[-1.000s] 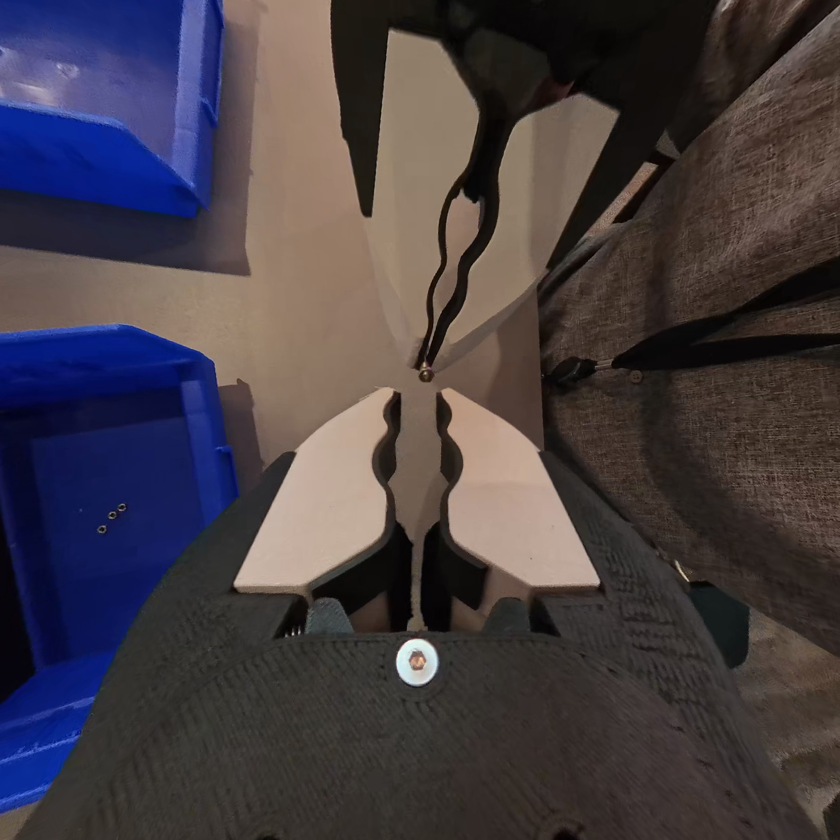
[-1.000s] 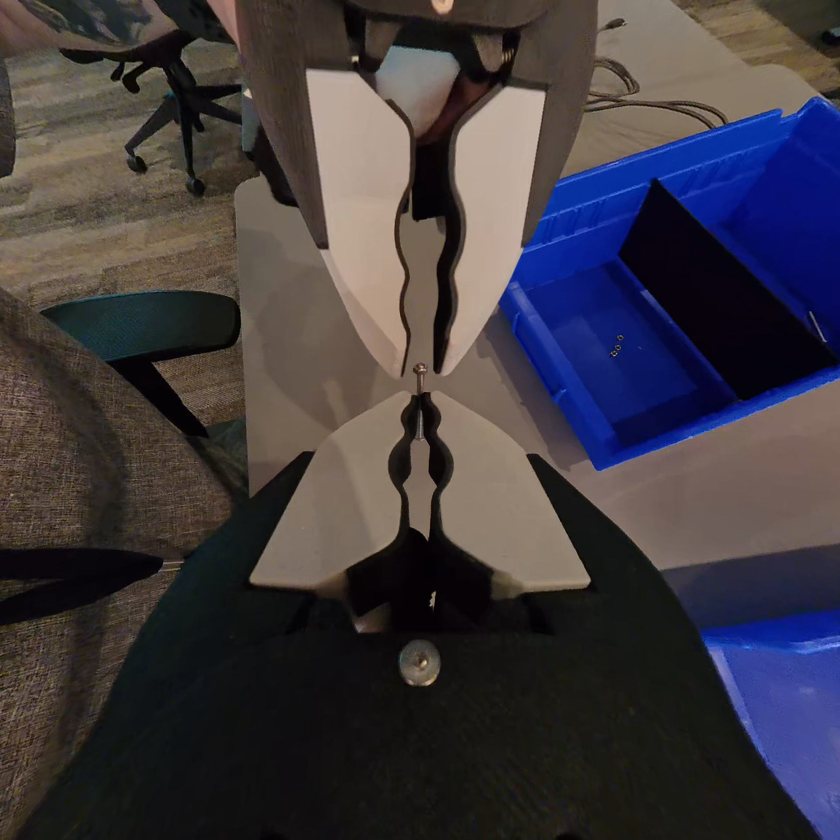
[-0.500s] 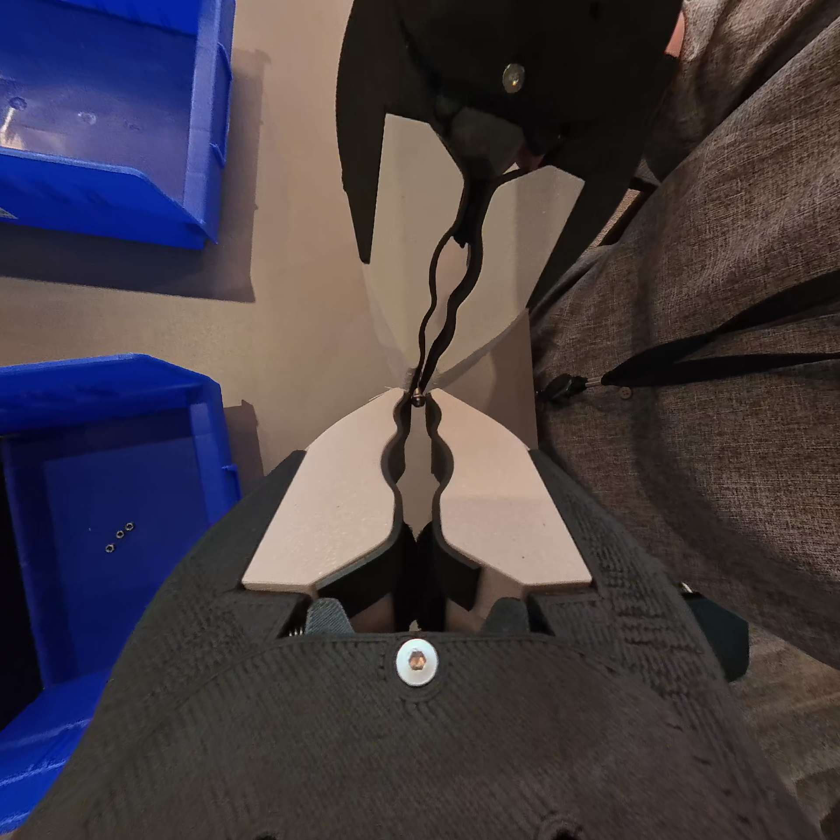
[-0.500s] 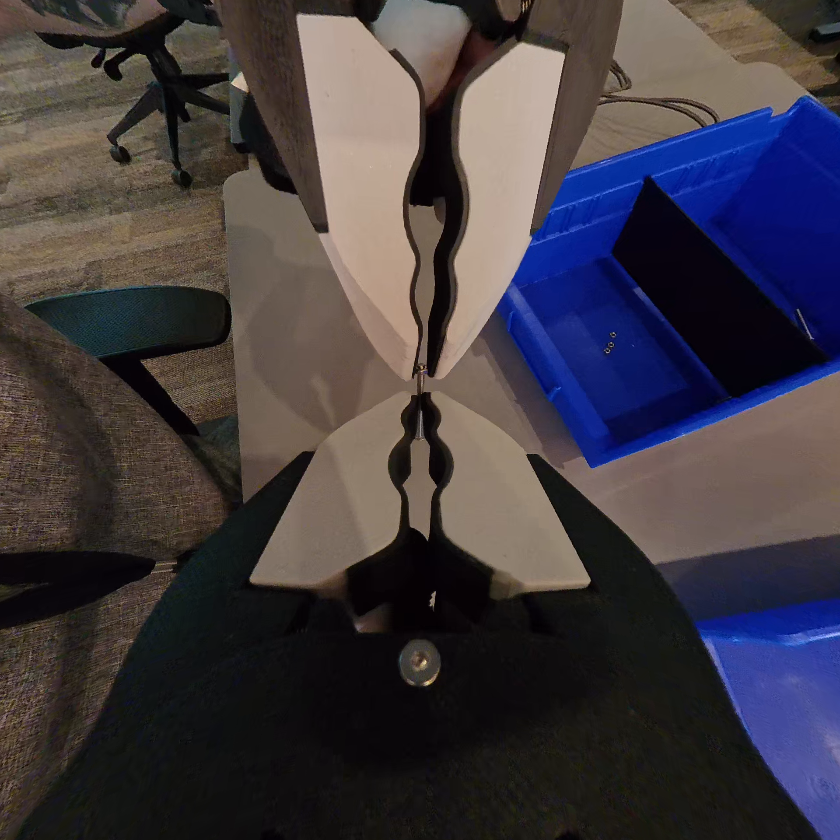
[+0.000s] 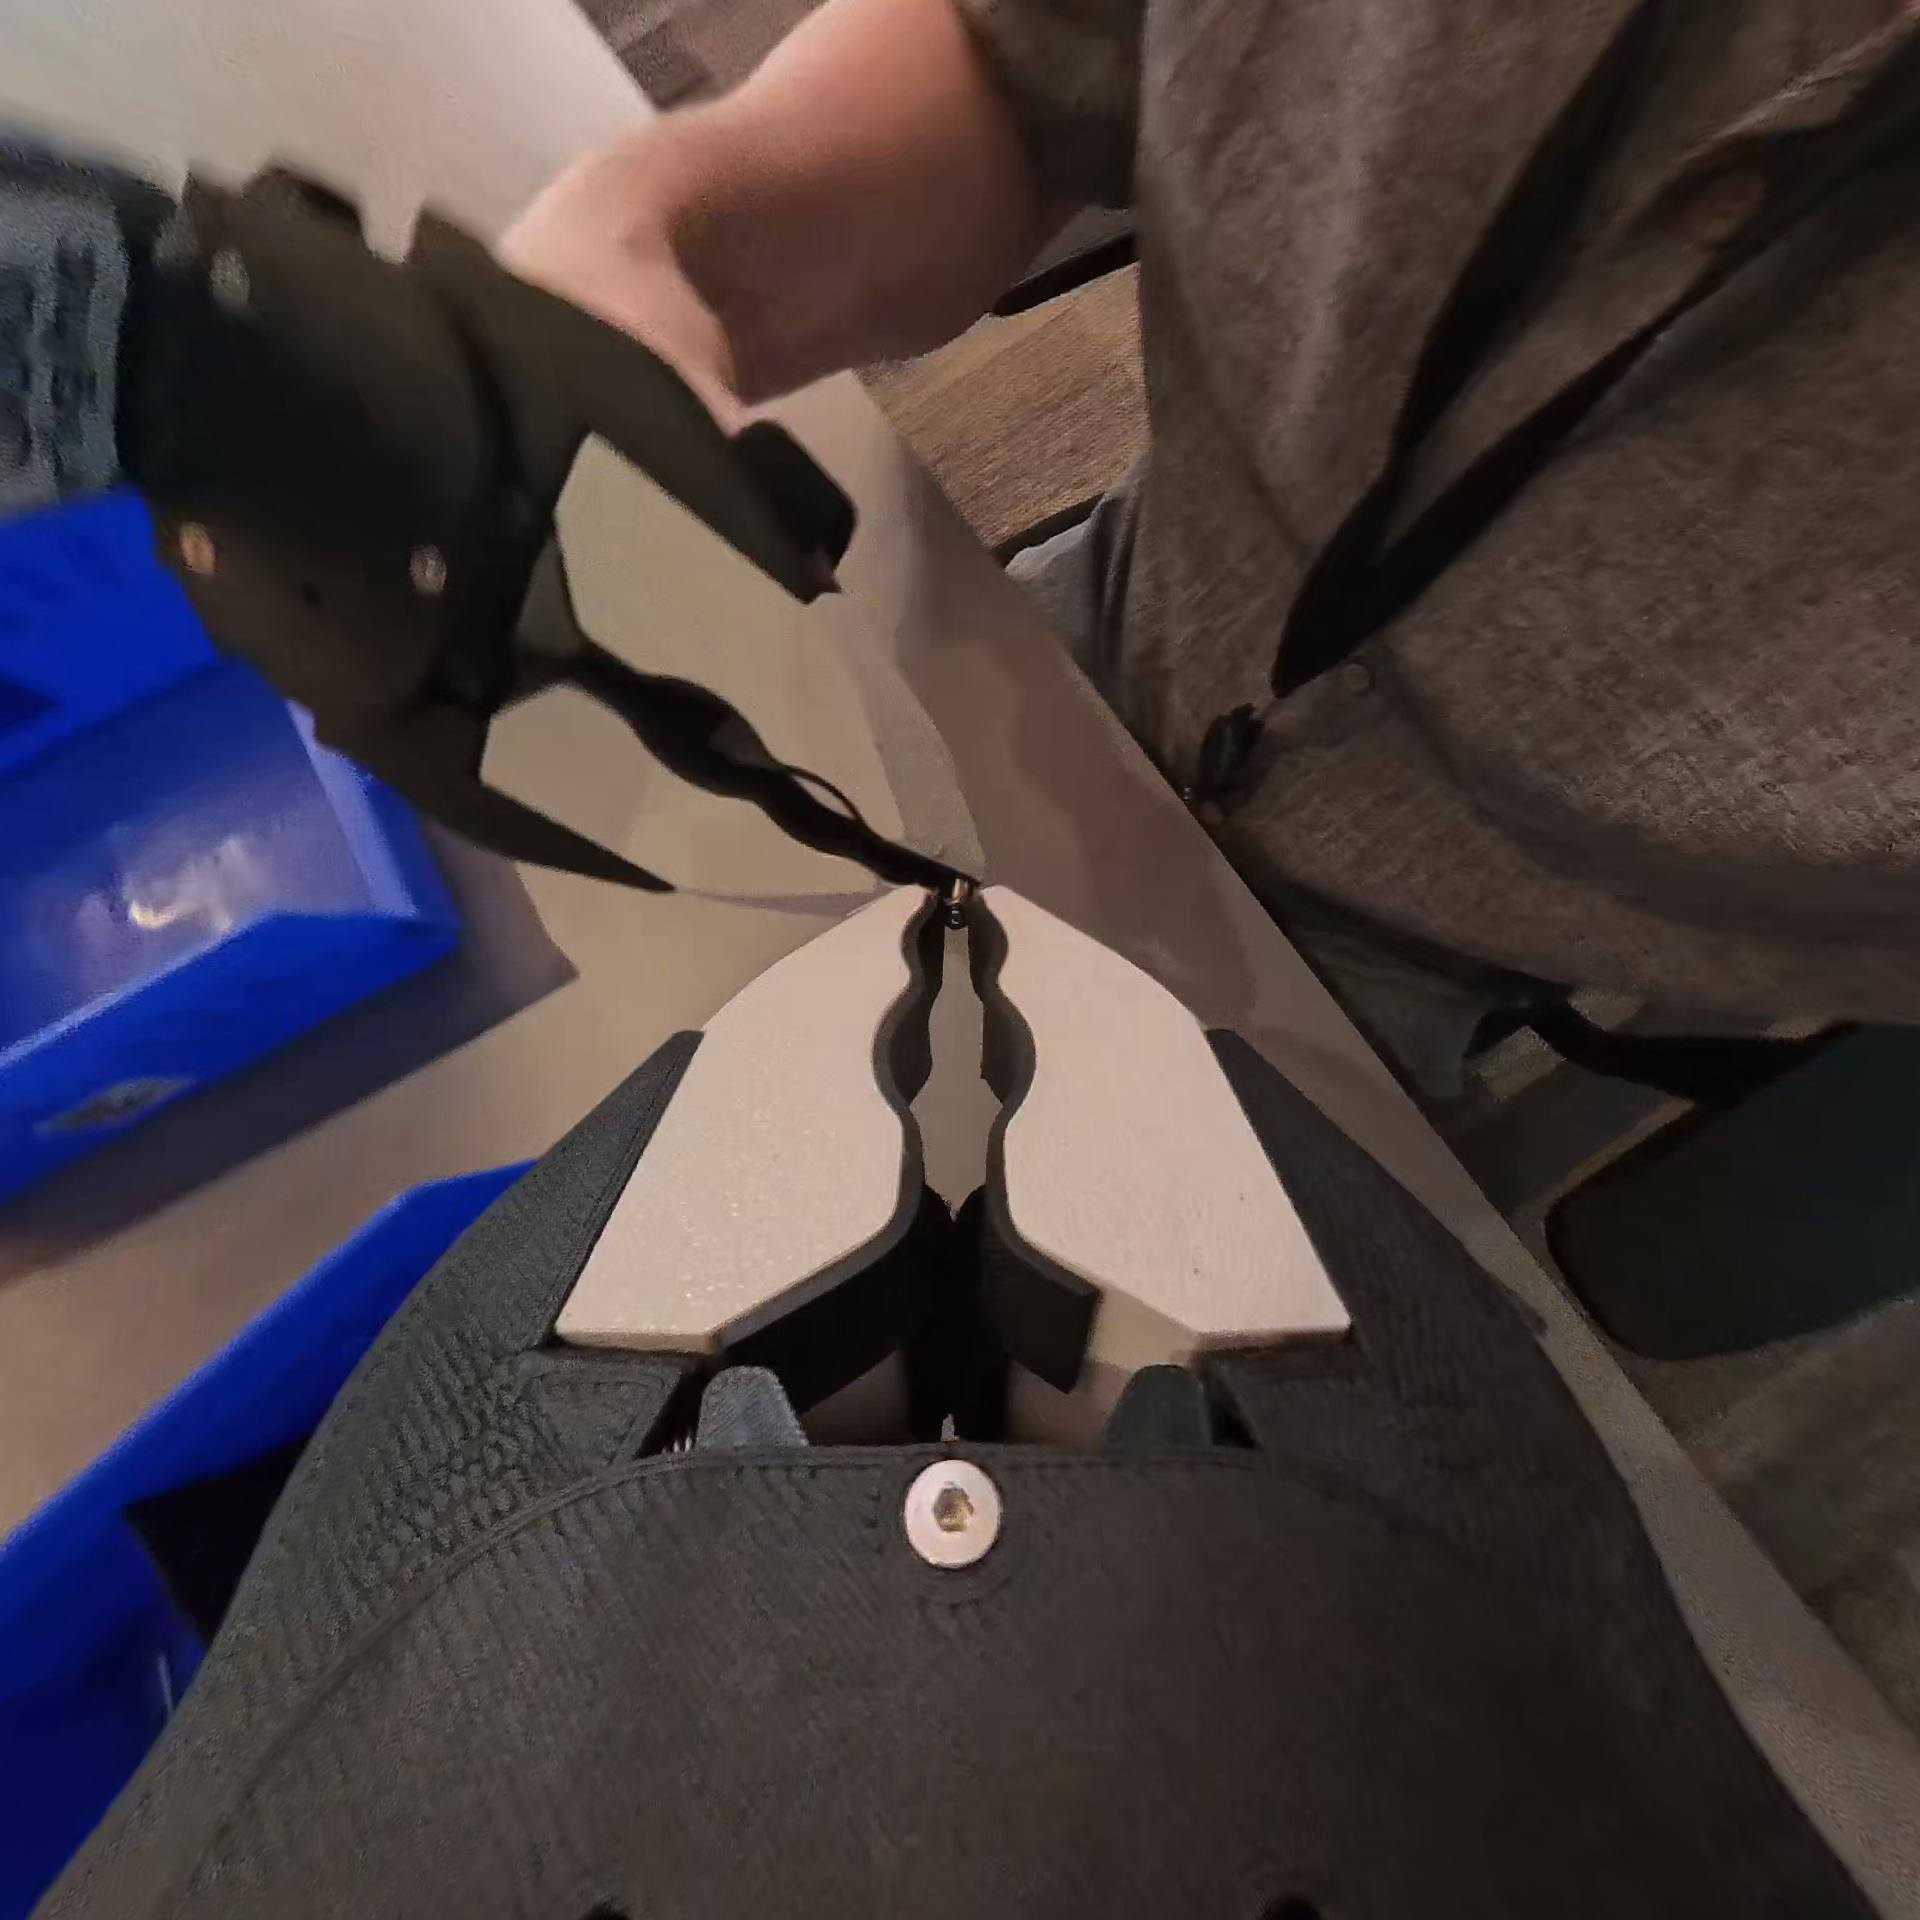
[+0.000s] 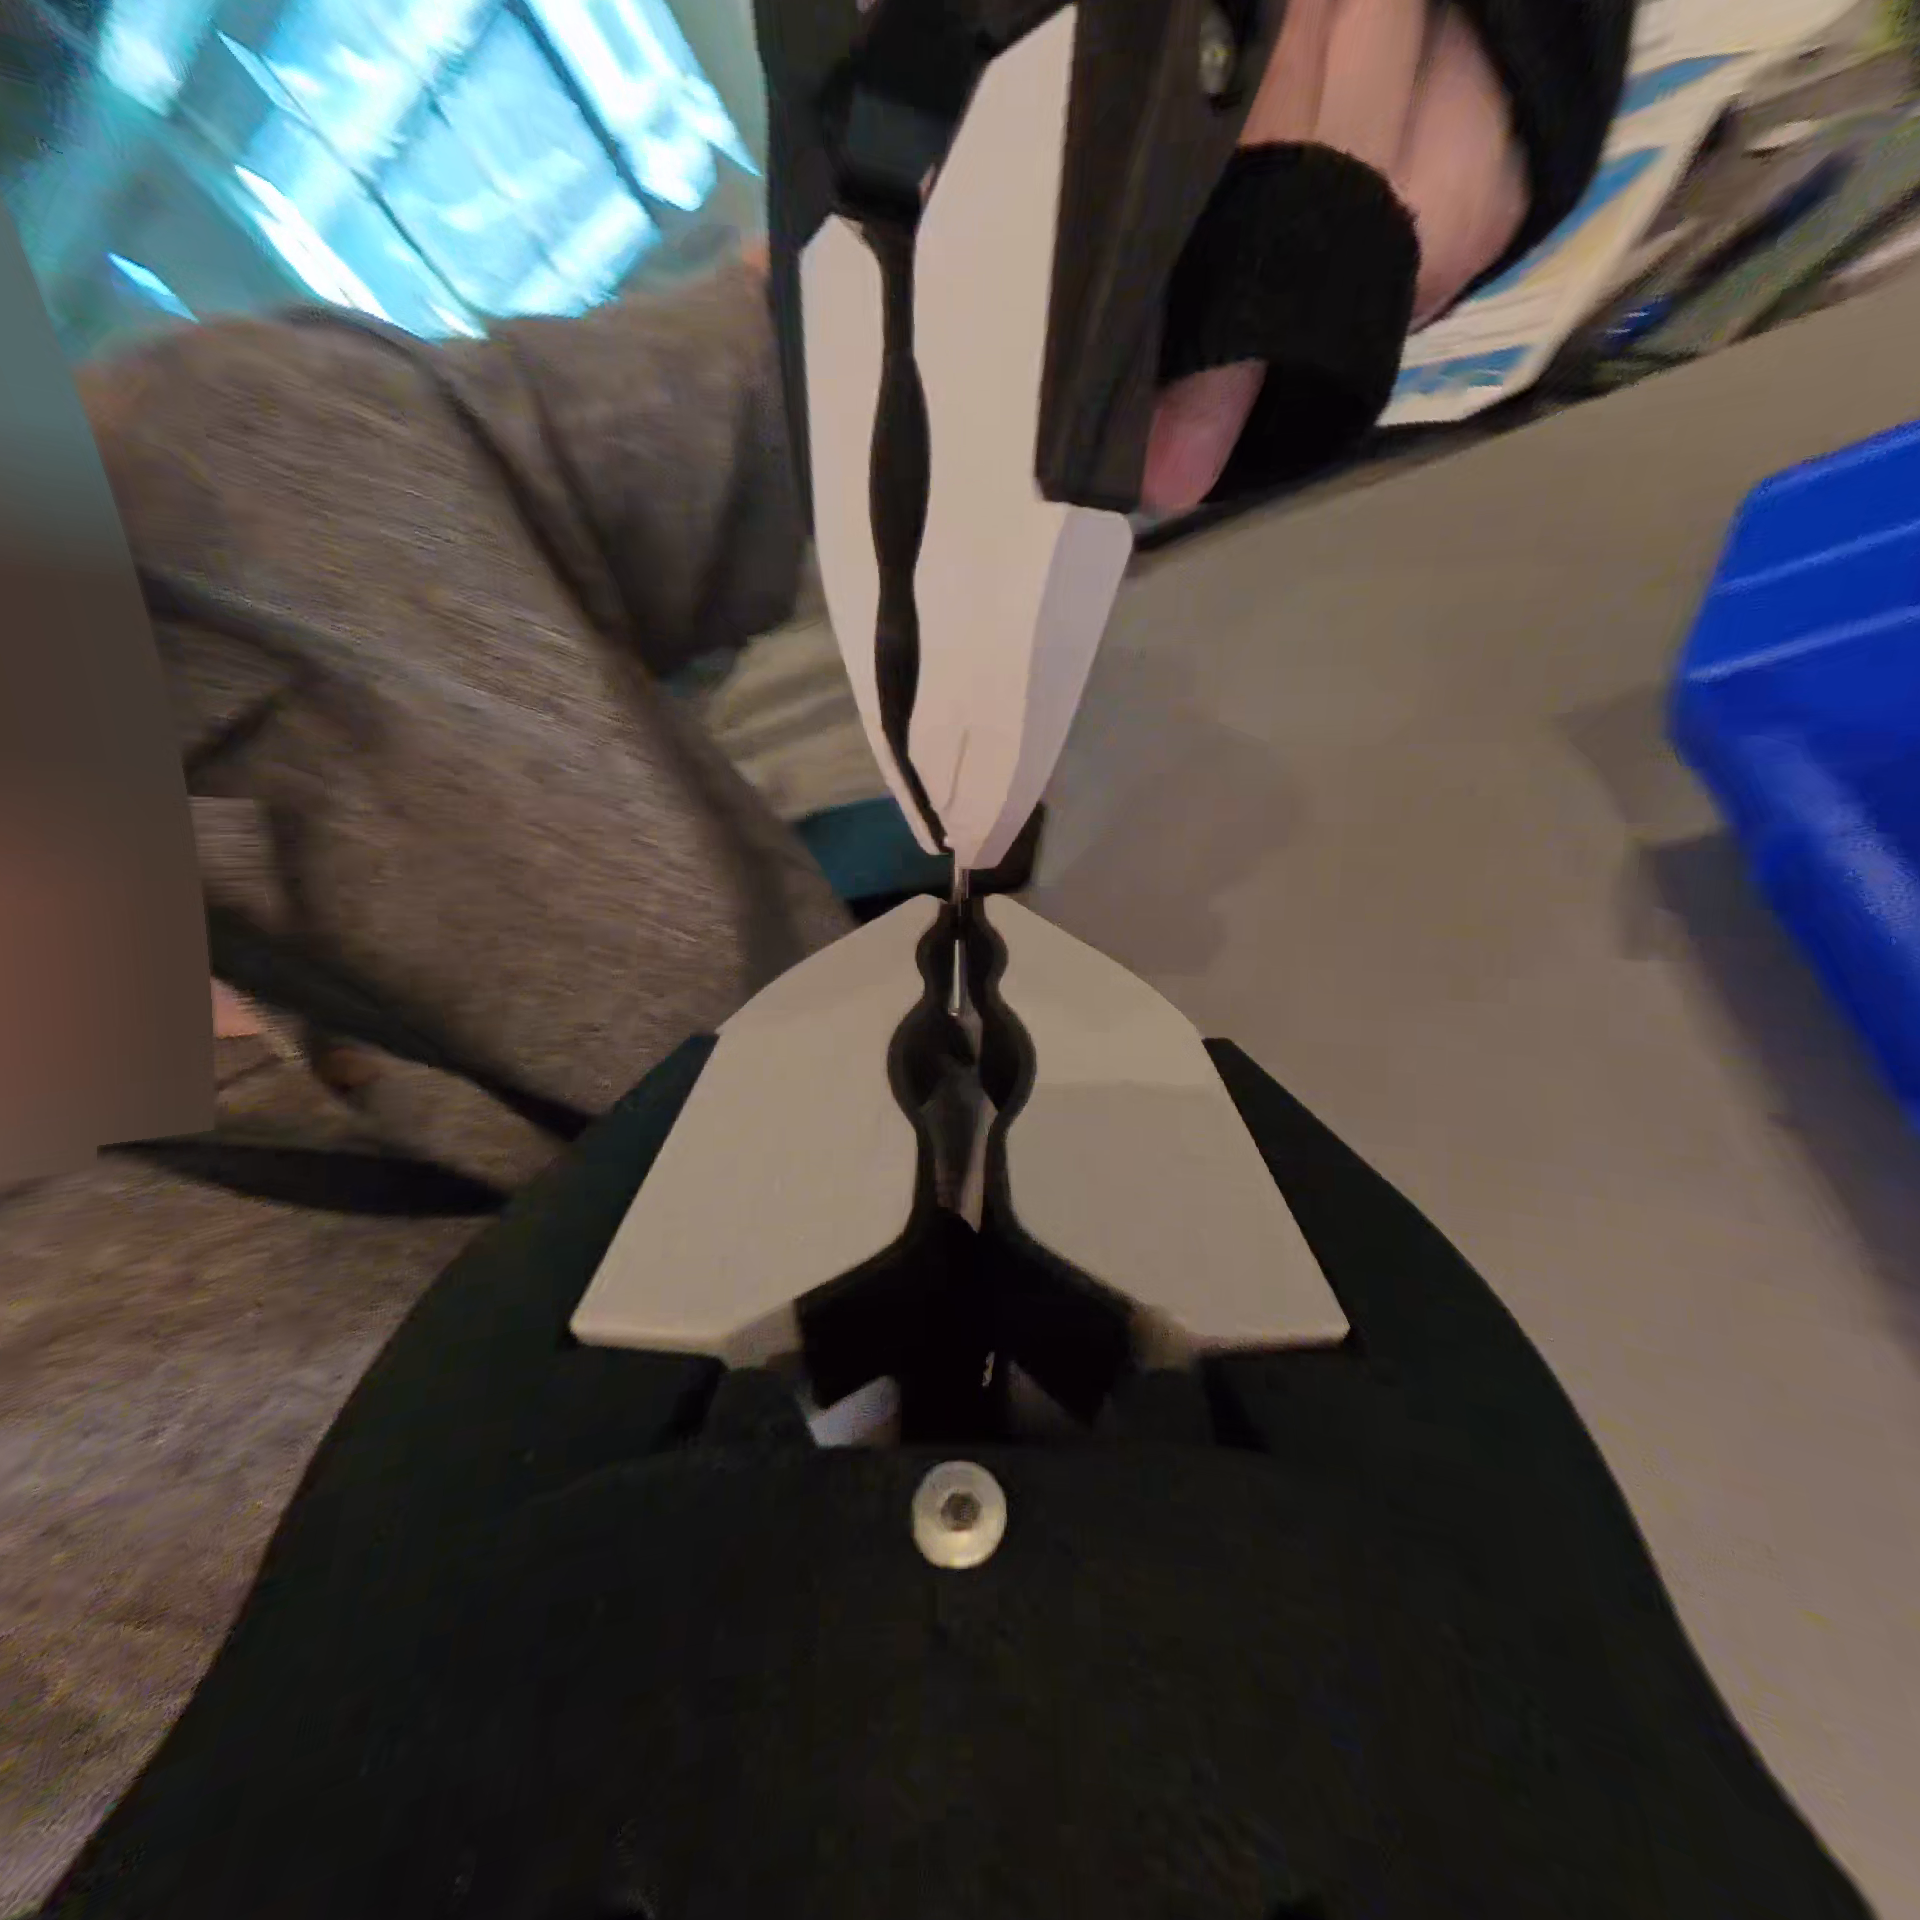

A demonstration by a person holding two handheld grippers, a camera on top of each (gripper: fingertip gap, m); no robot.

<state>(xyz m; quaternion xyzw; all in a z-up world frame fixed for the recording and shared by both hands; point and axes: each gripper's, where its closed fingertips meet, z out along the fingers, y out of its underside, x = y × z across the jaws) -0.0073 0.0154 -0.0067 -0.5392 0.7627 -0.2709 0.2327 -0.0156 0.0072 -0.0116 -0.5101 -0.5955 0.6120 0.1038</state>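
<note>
A small metal screw is held between both grippers, which meet tip to tip above the grey table. My right gripper is shut on the screw's shaft. My left gripper is shut on the screw's other end. In the left wrist view the right gripper comes in from the upper left, held by a bare hand. In the right wrist view the left gripper comes down from the top, held by a hand in a black glove.
Blue bins stand on the table at the left and lower left; one shows at the right. A person in a grey garment sits close behind the grippers. A dark chair armrest is at the right. Papers lie at the back. My left and right fingertips are right by each other.
My left jaws closed from slightly open onto the screw's free end. Both grippers then swung together with the screw between them; the views are tilted and blurred.
</note>
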